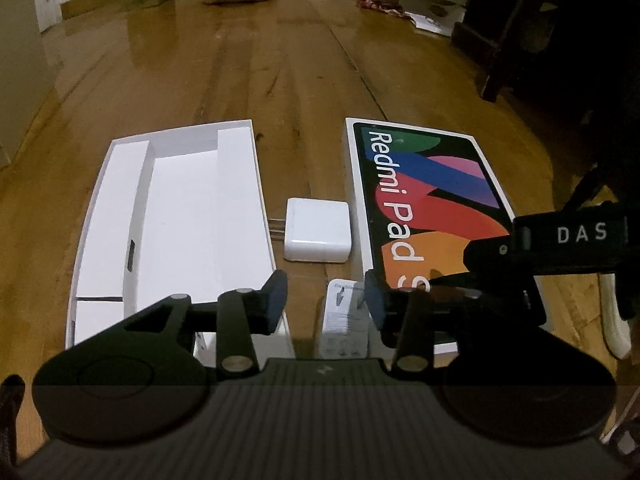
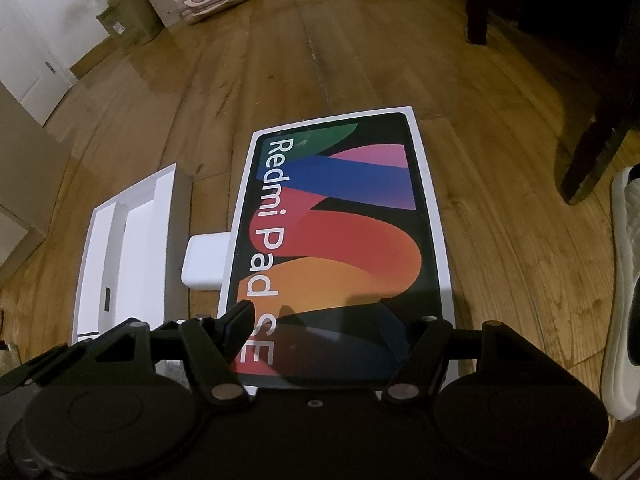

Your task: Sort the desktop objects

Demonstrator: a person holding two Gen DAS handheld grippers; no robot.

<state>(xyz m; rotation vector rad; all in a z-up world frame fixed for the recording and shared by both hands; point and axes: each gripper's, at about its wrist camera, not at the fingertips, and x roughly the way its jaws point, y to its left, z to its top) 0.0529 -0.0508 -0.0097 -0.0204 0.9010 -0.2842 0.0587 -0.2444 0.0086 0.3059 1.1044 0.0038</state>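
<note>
Chargers lie between the open white tray and the Redmi Pad lid on the wooden floor: a square charger ahead, and a smaller adapter, seemingly, between the spread left gripper fingers, seen only there. Right gripper fingers hang spread over the lid's near end.

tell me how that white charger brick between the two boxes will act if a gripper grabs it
The white charger brick looks rigid and blocky, so probably no flex or rolling. Its glossy faces may slip. Its prongs point at the open white box.
</note>
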